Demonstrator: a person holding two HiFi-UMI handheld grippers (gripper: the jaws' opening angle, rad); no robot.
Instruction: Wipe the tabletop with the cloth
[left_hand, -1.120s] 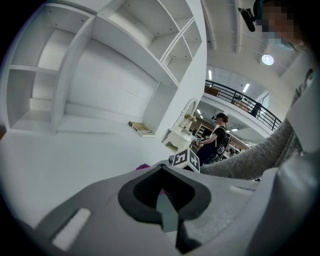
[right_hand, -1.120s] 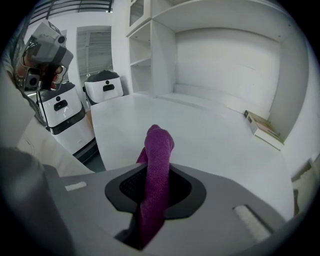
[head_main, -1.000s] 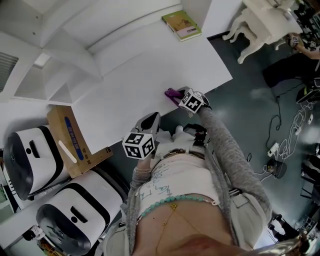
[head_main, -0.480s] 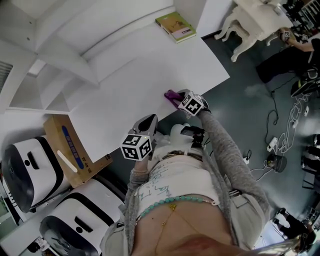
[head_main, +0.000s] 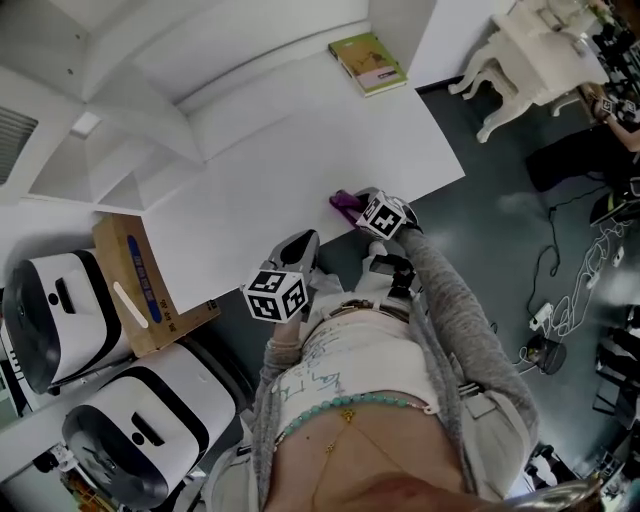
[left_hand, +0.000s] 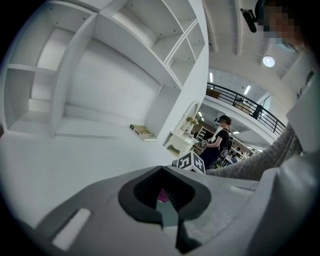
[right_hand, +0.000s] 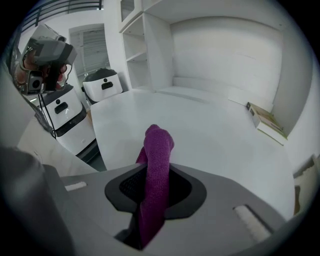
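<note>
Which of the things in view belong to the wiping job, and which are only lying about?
Job: purple knitted cloth, held in the jaws of the right gripper; white tabletop.
Lying about: green-covered book at the far corner; brown cardboard box; white rounded machines.

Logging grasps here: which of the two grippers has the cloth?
The right gripper, at the table's near edge: the purple cloth is pinched between its jaws. The left gripper is shut with nothing in it.
</note>
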